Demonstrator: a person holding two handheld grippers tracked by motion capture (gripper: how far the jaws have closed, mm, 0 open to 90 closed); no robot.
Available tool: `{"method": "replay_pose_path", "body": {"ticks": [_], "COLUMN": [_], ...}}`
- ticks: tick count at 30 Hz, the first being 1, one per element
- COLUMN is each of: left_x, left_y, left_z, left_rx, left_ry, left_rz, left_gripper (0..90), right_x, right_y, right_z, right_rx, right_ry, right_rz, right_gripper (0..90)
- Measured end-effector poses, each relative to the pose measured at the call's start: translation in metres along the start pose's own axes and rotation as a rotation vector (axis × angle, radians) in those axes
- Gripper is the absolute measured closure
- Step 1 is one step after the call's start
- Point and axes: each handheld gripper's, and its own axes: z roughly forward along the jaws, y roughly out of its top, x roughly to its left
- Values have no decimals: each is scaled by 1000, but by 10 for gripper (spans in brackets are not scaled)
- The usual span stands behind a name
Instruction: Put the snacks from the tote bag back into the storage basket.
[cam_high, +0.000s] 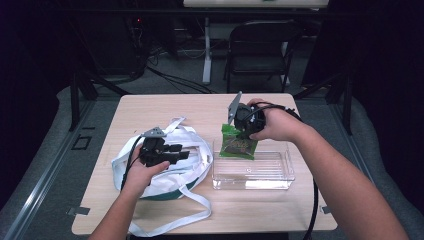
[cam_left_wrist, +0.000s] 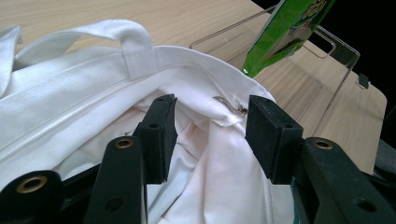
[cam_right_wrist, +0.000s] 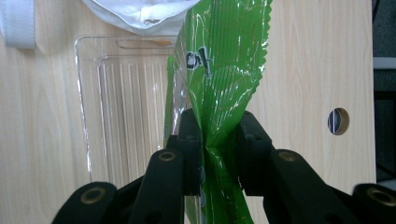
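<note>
Now right tongs (cam_right_wrist: 219, 140) pinch one green packet (cam_right_wrist: 224, 70); left tongs (cam_left_wrist: 210, 135) gape over one white bag (cam_left_wrist: 93, 112).

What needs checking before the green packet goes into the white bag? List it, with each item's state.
1. Right gripper shut on the green packet: ok.
2. Packet lifted out of the clear tray: ok, it hangs above the tray's left end.
3. Left gripper over the white bag: ok, jaws open.
4. Bag mouth held open: not ok, the open jaws grip no cloth.
5. Room inside the bag: cannot tell.
</note>
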Motion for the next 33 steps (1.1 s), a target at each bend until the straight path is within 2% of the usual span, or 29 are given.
{"method": "replay_pose_path", "body": {"ticks": [5,14,16,22,28,33], "left_x": [3,8,9,13,13,13], "left_y": [-5,-10,-11,-12,-14,-14], "left_z": [-2,-6,-7,-12,-12,-14], "left_rx": [-10,-19,-24,-35,-28,-31], "left_ry": [-4,5,7,12,11,11], "left_rz": [-15,-30,-35,-43,-36,-32], "left_gripper": [529,529,529,532,534,535], "right_x": [-1,-6,-8,-12,-14,-14], "right_y": [2,-1,-1,-1,1,3], "right_z": [6,16,18,24,32,46], "right_rx": [-4,5,24,18,14,26], "right_ry": [5,-13,-18,-22,-25,-24], "right_rz": [-4,-11,-25,-27,-30,-40], "right_gripper": [742,739,739,739,739,737]}}
